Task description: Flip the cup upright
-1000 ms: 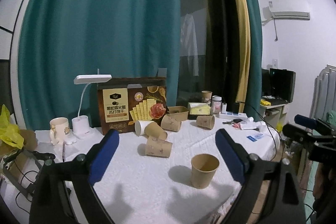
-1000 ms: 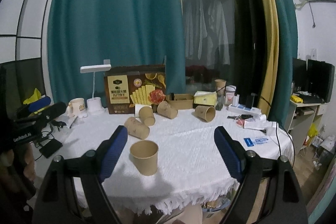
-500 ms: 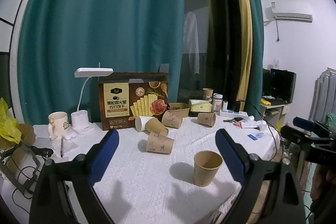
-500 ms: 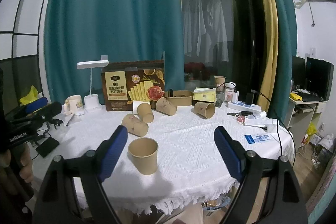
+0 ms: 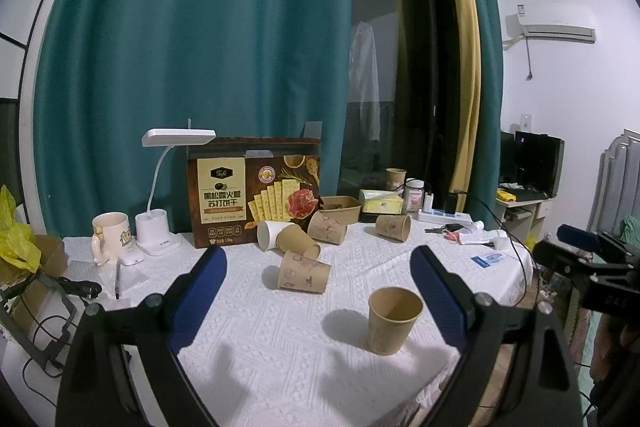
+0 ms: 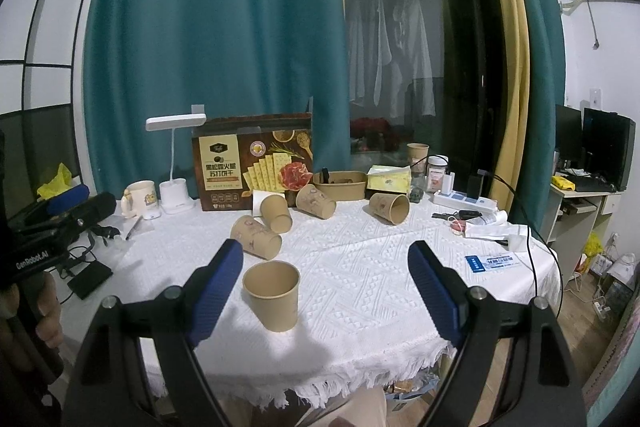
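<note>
One brown paper cup (image 5: 394, 319) stands upright near the table's front edge, also in the right wrist view (image 6: 272, 301). Behind it several printed brown cups lie on their sides: the nearest one (image 5: 304, 271) (image 6: 256, 237), one behind it (image 5: 298, 247) (image 6: 276, 213), another by the box (image 5: 326, 227) (image 6: 316, 201), and one farther right (image 5: 394, 227) (image 6: 390, 207). My left gripper (image 5: 318, 253) is open with nothing between its blue pads. My right gripper (image 6: 325, 246) is open too, and the upright cup stands just inside its left pad, untouched.
A white tablecloth (image 6: 360, 267) covers the round table. At the back stand a cracker box (image 5: 256, 195), a white desk lamp (image 5: 156, 227), a mug (image 5: 110, 233), a paper bowl (image 5: 340, 205) and a tissue box (image 5: 380, 203). A power strip (image 6: 464, 199) and cables lie at the right.
</note>
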### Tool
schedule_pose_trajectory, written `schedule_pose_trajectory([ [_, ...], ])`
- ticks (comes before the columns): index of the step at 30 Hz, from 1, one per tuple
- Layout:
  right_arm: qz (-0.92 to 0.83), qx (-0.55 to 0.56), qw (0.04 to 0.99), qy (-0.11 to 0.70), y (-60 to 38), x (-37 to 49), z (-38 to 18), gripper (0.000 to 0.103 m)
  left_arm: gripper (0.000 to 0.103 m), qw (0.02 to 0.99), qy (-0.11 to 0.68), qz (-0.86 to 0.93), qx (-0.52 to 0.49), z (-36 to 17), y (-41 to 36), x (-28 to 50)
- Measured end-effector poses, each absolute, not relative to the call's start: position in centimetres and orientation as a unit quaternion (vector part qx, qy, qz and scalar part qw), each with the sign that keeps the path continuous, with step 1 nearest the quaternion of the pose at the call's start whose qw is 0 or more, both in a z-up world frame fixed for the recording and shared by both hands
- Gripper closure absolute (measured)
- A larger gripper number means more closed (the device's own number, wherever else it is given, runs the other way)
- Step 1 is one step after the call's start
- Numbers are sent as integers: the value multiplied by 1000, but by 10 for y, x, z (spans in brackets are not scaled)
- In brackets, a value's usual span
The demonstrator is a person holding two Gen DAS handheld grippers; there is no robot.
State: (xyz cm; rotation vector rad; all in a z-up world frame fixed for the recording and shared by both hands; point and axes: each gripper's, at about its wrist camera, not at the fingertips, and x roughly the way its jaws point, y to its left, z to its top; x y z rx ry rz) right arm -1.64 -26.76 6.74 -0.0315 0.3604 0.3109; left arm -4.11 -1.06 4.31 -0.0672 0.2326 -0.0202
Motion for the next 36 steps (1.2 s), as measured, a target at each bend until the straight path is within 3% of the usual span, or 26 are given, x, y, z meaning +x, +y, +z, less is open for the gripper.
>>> schedule_pose_trajectory([
  [36,157,-15,971,179,-266,-19,63,20,10,993,116,-10,-33,44,-13,-44],
])
